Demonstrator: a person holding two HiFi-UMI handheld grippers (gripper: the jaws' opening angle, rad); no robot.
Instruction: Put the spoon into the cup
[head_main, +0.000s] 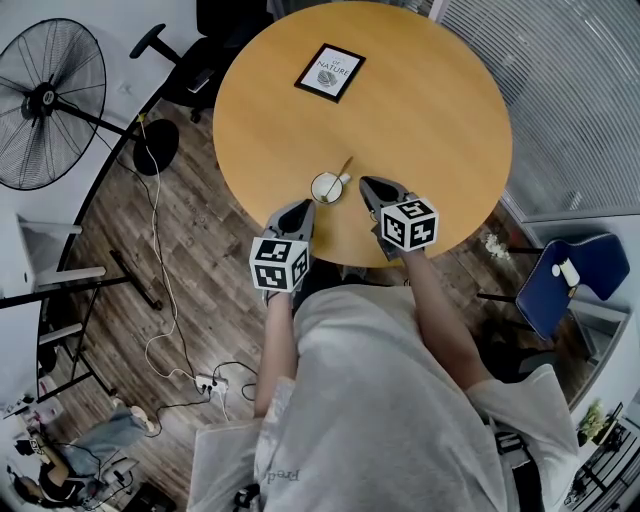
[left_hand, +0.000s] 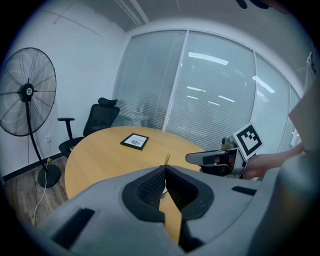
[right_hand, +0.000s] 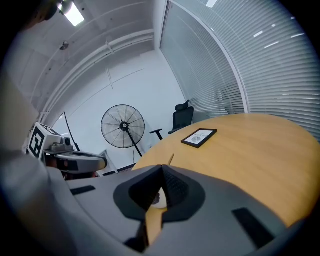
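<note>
A small white cup (head_main: 325, 188) stands near the front edge of the round wooden table (head_main: 430, 90), and a wooden spoon (head_main: 343, 172) leans in it with the handle sticking up and to the right. My left gripper (head_main: 299, 208) hovers just in front and left of the cup, jaws shut and empty. My right gripper (head_main: 370, 184) sits to the right of the cup, also shut on nothing. In the left gripper view the spoon handle (left_hand: 167, 159) pokes up behind the closed tips (left_hand: 164, 169). The right gripper view shows the same handle (right_hand: 171, 159) above its closed tips (right_hand: 161, 167).
A black-framed picture (head_main: 330, 72) lies at the table's far side. A standing fan (head_main: 45, 100) and a black office chair (head_main: 190, 70) are to the left, with cables on the wooden floor. A blue chair (head_main: 570, 275) stands at the right, by the blinds.
</note>
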